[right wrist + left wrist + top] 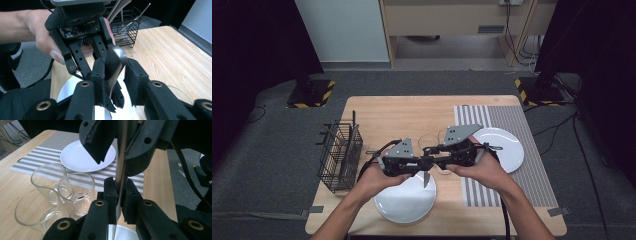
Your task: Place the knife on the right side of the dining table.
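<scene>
**A:** From the left, what am I looking at?

**B:** At the table's left edge is a black wire basket [341, 156] with cutlery standing in it. Next, your left gripper [120, 188] is pinching the table knife [426, 179] flat between its pads. The knife hangs in the air over the white plate [404, 202] by the near edge.

**A:** And my right gripper?

**B:** The right gripper [116, 67] straddles the rounded handle end. Its jaws are spread, and there is a gap on one side.

**A:** How will the knife handle?

**B:** It looks like polished steel: stiff, thin, light and probably slippery. Take it across the flat faces, well up the handle. Three clear glasses [76, 192] stand nearby and look fragile. Beyond them, a second plate [507, 147] rests on the striped mat [532, 175] towards the right edge.
</scene>
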`<state>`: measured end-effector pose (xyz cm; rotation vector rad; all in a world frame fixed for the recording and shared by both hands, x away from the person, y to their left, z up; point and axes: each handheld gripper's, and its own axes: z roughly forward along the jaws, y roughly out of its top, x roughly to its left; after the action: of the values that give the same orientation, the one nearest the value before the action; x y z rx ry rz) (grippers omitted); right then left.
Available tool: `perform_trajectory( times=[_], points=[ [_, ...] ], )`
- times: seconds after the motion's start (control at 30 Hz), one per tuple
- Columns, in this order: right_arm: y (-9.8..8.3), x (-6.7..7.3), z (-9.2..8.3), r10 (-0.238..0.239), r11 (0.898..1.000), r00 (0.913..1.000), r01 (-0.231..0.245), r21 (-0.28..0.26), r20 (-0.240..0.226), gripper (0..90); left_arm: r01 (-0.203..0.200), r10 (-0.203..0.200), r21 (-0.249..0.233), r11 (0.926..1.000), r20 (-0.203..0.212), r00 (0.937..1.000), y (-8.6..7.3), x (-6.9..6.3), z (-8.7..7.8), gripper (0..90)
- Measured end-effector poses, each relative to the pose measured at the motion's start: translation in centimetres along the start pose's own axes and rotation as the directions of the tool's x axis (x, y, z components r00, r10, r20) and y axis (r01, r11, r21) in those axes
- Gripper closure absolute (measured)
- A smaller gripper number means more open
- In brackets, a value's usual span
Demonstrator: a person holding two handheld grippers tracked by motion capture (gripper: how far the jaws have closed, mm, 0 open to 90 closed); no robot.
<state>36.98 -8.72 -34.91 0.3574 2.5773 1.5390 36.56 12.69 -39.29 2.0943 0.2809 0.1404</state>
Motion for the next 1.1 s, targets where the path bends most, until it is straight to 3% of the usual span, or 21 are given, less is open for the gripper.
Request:
perform_trajectory(
  times=[0.2,0.57,0.87,1.1],
  points=[
    [0.0,0.1,0.1,-0.004,1.000,0.9999,0.004,0.001,-0.013,77.8,0.003,-0.003,-0.001,1.0000,0.002,1.0000,0.0,0.1,0.1,83.2],
    [0.0,0.1,0.0,0.001,1.000,0.9996,-0.001,-0.012,-0.027,82.6,0.025,-0.024,-0.035,0.9991,0.009,0.9997,-0.2,0.1,0.2,81.8],
    [-0.2,0.0,0.1,-0.001,1.000,0.9999,0.001,-0.004,-0.014,83.4,0.040,-0.041,-0.037,0.9985,-0.022,0.9989,-0.6,0.0,0.6,59.9],
    [-0.2,-0.1,-0.2,0.005,1.000,0.9999,-0.006,-0.021,-0.013,83.4,0.059,-0.061,-0.054,0.9968,-0.028,0.9978,-1.5,-0.1,0.7,54.3]
  ],
)
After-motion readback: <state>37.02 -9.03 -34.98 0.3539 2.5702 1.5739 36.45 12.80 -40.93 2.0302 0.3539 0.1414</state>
